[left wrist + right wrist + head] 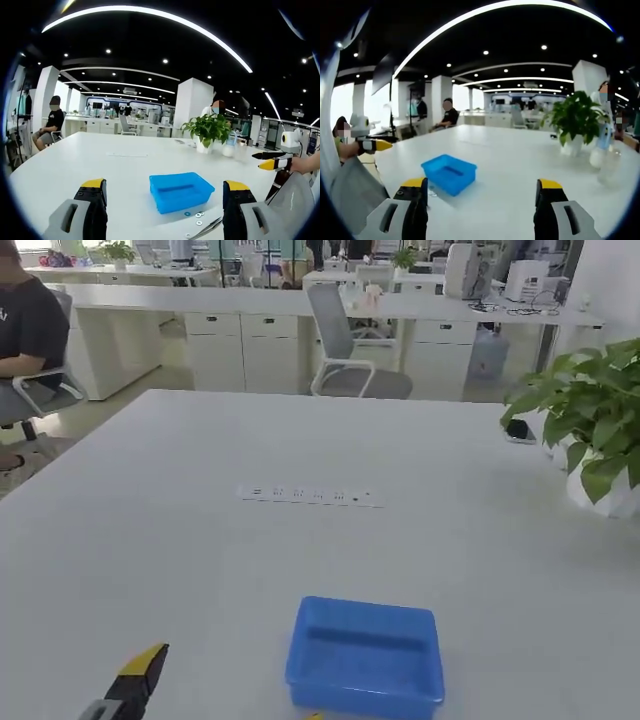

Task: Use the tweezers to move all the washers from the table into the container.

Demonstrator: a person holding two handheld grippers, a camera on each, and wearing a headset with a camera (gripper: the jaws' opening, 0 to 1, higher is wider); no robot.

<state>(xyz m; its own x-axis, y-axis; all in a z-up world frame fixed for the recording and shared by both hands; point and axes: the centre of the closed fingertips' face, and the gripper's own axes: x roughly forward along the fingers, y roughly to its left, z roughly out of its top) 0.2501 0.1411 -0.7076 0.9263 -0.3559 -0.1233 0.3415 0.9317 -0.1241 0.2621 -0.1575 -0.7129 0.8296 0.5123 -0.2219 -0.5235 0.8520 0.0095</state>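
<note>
I am holding my left gripper (164, 186) and right gripper (481, 183) with jaws apart, readying for the thin metal tweezers (207, 229). Small silver washers (199, 216) are lying just beside the blue plastic container (181, 190).

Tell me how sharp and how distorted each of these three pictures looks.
Head view: soft and blurred, lines straight around the blue rectangular plastic container. Left gripper view: fisheye bends the ceiling light strip; small metal washers are legible. Right gripper view: same bending, leafy green potted plant blurred.

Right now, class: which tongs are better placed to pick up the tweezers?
Probably left. The tweezers and washers lie just ahead of the open left tongs; the right tongs face the blue container instead.
</note>
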